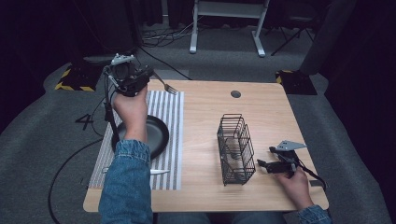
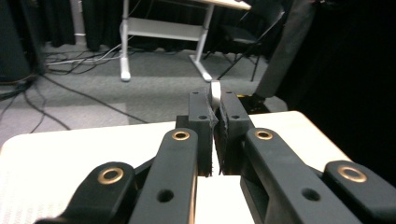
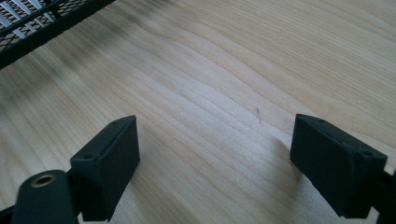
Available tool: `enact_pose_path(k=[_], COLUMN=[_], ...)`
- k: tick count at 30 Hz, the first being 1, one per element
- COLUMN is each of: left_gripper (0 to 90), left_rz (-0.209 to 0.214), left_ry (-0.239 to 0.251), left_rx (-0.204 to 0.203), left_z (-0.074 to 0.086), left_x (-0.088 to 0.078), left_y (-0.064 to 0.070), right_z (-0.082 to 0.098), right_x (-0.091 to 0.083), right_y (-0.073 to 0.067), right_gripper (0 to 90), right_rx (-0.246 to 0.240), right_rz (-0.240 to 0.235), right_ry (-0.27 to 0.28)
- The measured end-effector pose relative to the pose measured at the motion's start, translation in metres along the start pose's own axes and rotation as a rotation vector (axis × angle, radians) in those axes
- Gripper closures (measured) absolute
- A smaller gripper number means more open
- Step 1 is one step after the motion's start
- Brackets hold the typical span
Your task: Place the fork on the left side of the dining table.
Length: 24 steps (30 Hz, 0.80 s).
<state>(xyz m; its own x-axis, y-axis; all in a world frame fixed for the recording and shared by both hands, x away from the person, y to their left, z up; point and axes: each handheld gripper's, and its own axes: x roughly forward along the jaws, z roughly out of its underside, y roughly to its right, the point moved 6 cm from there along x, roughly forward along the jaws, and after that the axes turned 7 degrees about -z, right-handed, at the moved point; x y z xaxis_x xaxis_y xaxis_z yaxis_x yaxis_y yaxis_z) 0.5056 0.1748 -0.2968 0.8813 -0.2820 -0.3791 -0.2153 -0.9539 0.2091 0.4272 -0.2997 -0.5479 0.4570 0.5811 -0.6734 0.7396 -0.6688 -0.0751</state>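
My left gripper (image 1: 148, 75) is raised over the table's far left corner, shut on the handle of a metal fork (image 1: 167, 86) whose tines point right and down over the striped mat (image 1: 170, 116). In the left gripper view the jaws of the left gripper (image 2: 215, 119) are pressed together on the thin fork handle (image 2: 215, 91). A black wire basket (image 1: 236, 149) stands right of the table's centre. Just right of it, my right gripper (image 1: 266, 157) rests low over the wood, open and holding nothing (image 3: 217, 140). The basket's corner (image 3: 42, 18) shows at the upper left there.
A black round pan (image 1: 158, 133) sits on the striped mat, partly under the person's left forearm. A knife (image 1: 159, 171) lies at the mat's near edge. A cable hole (image 1: 236, 94) marks the far side of the wooden table (image 1: 205, 116).
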Motion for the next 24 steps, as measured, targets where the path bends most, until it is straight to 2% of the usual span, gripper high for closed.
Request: enact_pose_path(k=[4, 14, 19, 21, 22, 24], left_gripper=[86.1, 86.1, 86.0, 86.1, 86.0, 86.0], left_rz=[-0.020, -0.066, -0.097, -0.104, -0.106, -0.107], left_ry=[-0.015, -0.111, -0.153, -0.171, -0.181, -0.189], left_rx=[-0.006, -0.038, -0.028, -0.039, -0.061, -0.071], left_z=[0.001, 0.012, 0.019, 0.023, 0.027, 0.030], left_x=[0.006, 0.034, 0.040, 0.043, 0.046, 0.049], left_y=[-0.008, -0.036, -0.046, -0.052, -0.057, -0.060], right_z=[0.000, 0.000, 0.000, 0.000, 0.000, 0.000], right_x=[0.000, 0.000, 0.000, 0.000, 0.000, 0.000], right_y=[0.000, 0.000, 0.000, 0.000, 0.000, 0.000], right_gripper=[16.0, 16.0, 16.0, 16.0, 16.0, 16.0], right_rx=[0.000, -0.002, -0.002, -0.001, -0.002, -0.002], right_rz=[0.000, 0.001, 0.001, 0.001, 0.001, 0.001], right_ry=[0.000, 0.000, 0.000, 0.000, 0.000, 0.000])
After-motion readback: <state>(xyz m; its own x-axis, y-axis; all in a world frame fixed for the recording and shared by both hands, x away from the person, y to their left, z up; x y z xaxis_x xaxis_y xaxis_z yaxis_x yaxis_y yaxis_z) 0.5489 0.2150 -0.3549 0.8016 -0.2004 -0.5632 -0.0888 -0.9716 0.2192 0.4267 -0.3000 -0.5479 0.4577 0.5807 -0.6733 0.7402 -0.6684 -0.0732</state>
